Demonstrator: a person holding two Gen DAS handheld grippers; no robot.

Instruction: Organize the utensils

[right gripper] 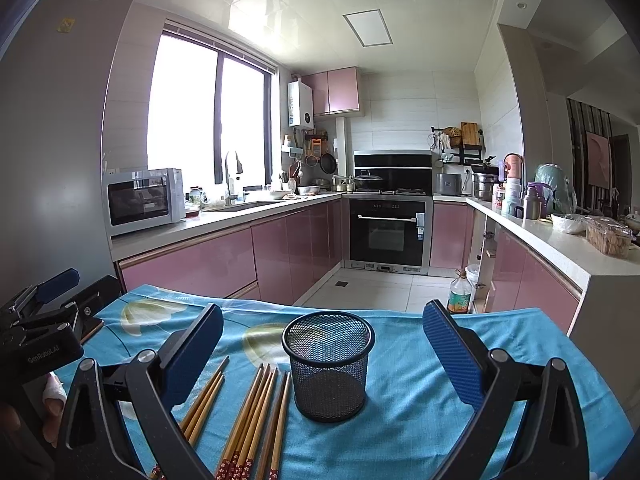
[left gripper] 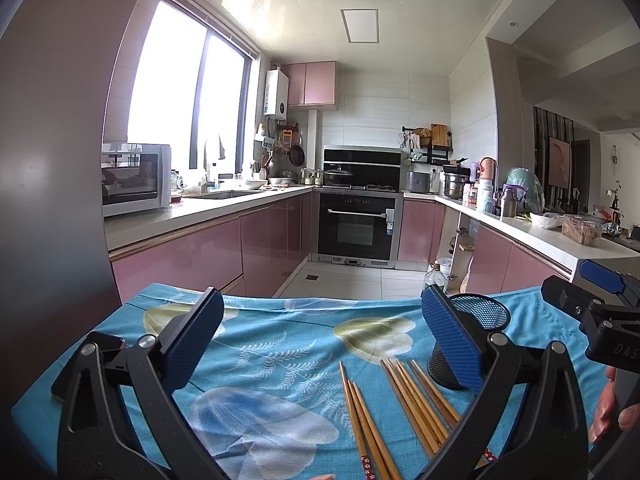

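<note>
Several wooden chopsticks (right gripper: 248, 416) with red patterned ends lie in loose groups on the blue floral tablecloth (right gripper: 400, 420). They also show in the left wrist view (left gripper: 400, 408). An empty black mesh cup (right gripper: 328, 364) stands upright just right of them; in the left wrist view the cup (left gripper: 480, 316) is partly hidden behind my right finger. My left gripper (left gripper: 324, 340) is open and empty, held above the cloth left of the chopsticks. My right gripper (right gripper: 324, 348) is open and empty, with the cup between its fingers' lines of sight.
The table's far edge drops to a tiled kitchen floor (right gripper: 372, 288). Pink cabinets (right gripper: 224, 256) and counters run along both sides, with an oven (right gripper: 388, 232) at the back. A bottle (right gripper: 460, 296) stands on the floor near the table's far right corner.
</note>
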